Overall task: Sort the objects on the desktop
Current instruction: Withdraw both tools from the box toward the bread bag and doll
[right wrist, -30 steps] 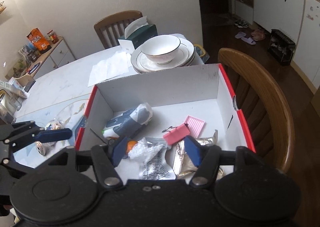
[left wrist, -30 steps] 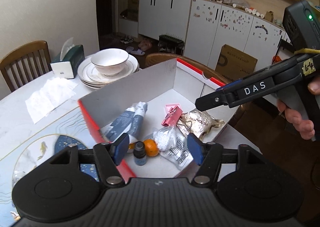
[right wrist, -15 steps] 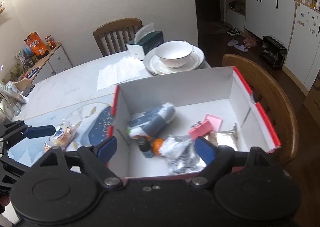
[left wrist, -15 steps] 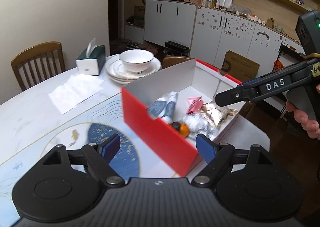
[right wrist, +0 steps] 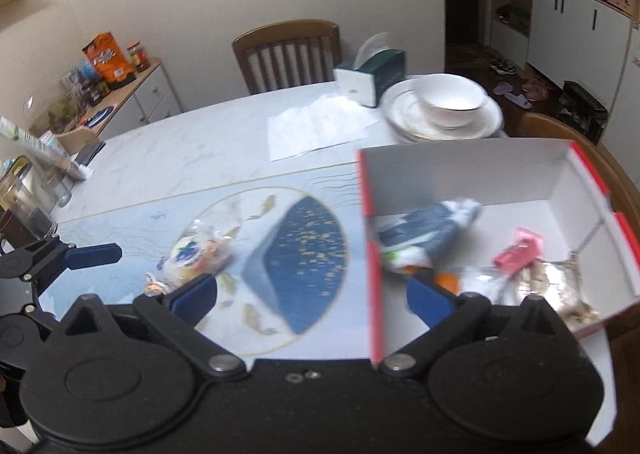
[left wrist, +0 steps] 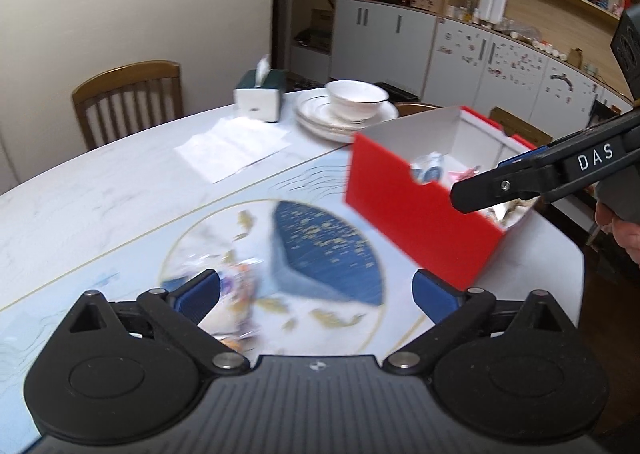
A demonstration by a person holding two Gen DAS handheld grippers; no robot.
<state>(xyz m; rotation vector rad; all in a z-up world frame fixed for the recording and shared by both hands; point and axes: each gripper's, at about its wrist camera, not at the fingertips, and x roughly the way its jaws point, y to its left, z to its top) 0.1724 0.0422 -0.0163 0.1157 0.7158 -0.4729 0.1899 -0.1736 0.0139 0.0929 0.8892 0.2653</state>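
Note:
A red box with white inside (left wrist: 416,205) (right wrist: 370,286) stands on the table's right side. It holds a blue-grey packet (right wrist: 430,232), a pink clip (right wrist: 516,252), an orange thing (right wrist: 448,281) and foil and plastic bags (right wrist: 556,286). A clear bag of colourful snacks (right wrist: 200,256) (left wrist: 236,286) lies on the placemat left of the box. My left gripper (left wrist: 316,294) is open and empty, just above that bag. My right gripper (right wrist: 312,296) is open and empty over the mat near the box's left wall; it also shows in the left wrist view (left wrist: 496,189).
Stacked plates with a white bowl (right wrist: 448,103), a green tissue box (right wrist: 372,73) and a white paper napkin (right wrist: 316,125) lie at the table's far side. A wooden chair (right wrist: 288,51) stands behind. Glass jars (right wrist: 24,205) stand at the left edge.
Both grippers have drawn back and swung left, away from the box and over the placemat. Their jaws have opened wider. The snack bag has come into view.

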